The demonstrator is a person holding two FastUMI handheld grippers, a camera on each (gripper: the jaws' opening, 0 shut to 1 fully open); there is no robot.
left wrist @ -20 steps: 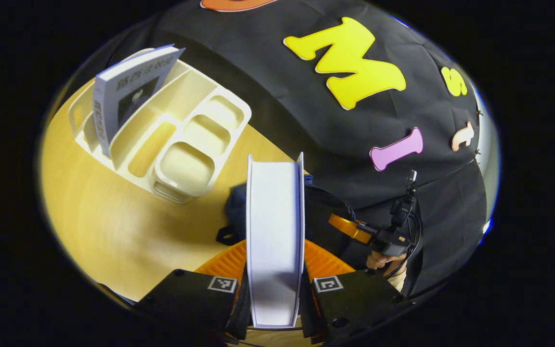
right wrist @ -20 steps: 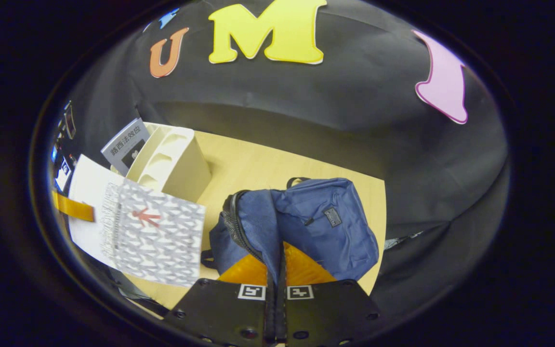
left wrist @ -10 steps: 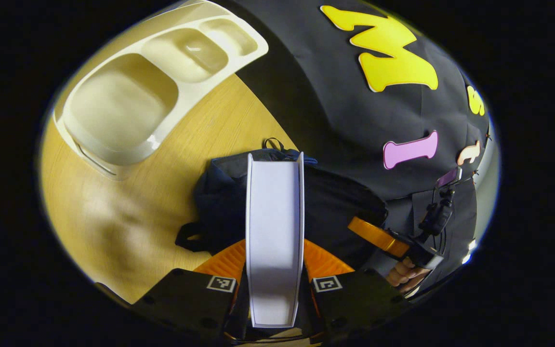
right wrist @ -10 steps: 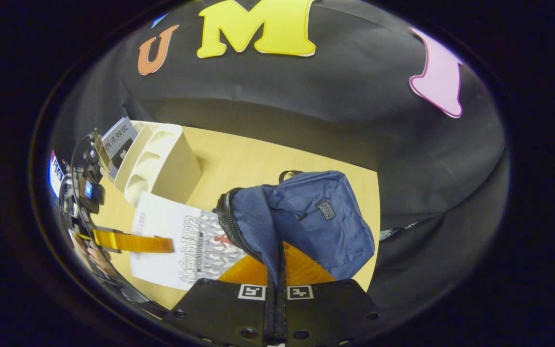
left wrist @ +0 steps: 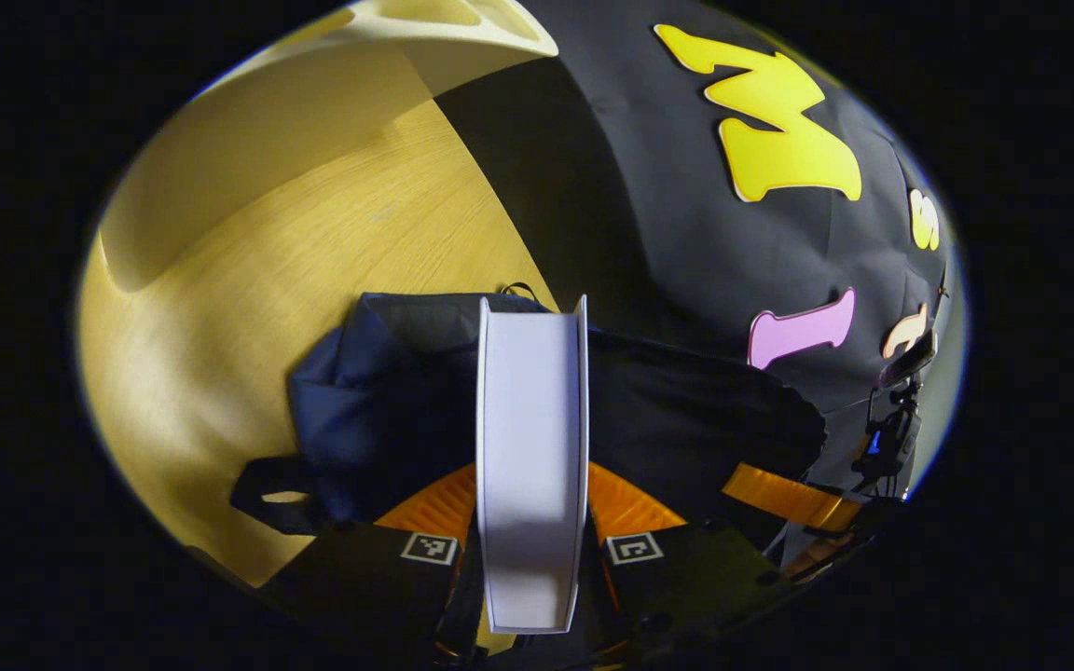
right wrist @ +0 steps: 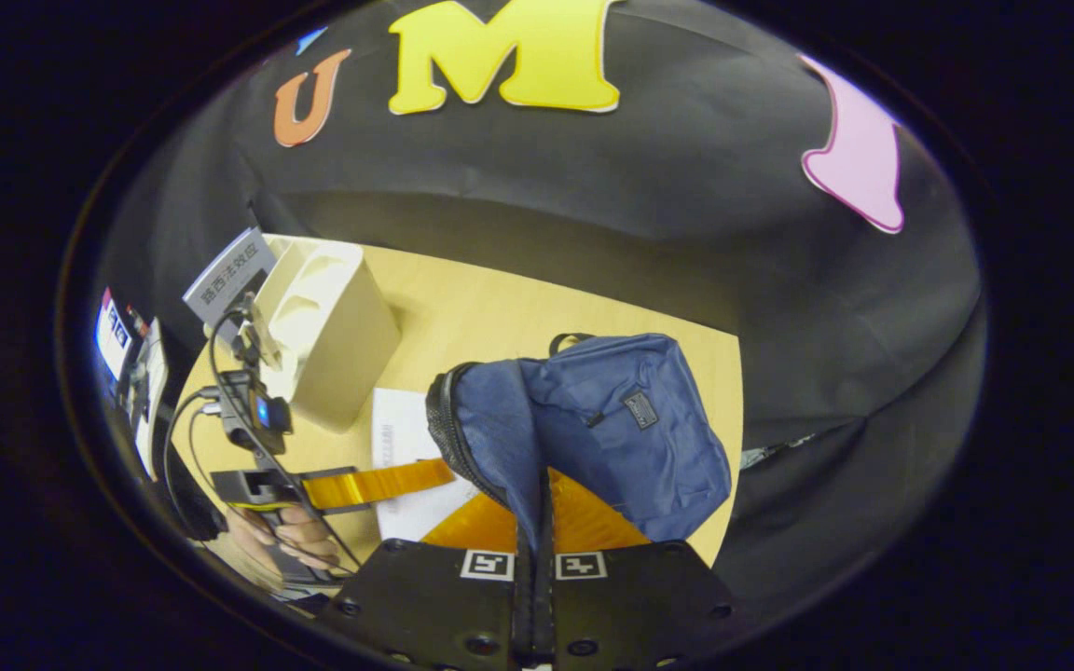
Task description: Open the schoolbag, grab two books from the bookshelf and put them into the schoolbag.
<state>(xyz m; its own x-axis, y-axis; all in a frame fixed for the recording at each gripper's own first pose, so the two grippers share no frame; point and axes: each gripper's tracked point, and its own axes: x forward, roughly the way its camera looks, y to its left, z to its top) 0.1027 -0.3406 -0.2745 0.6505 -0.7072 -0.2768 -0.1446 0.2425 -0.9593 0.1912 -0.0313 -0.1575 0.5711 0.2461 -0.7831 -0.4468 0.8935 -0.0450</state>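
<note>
Left gripper view: our left gripper (left wrist: 530,522) clamps a white book (left wrist: 530,447), long axis pointing ahead at the schoolbag (left wrist: 378,391) just beyond. Right gripper (right wrist: 535,578), fully closed, pinches the flap (right wrist: 500,438), holding its mouth open. We judge left nearer.

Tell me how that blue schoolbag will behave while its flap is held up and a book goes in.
The schoolbag is probably floppy: its cloth creases and sags around the right hand-held gripper pinching its flap. It likely would fall shut if released. The book in the left hand-held gripper looks stiff, so it may nudge the bag along the table.
</note>
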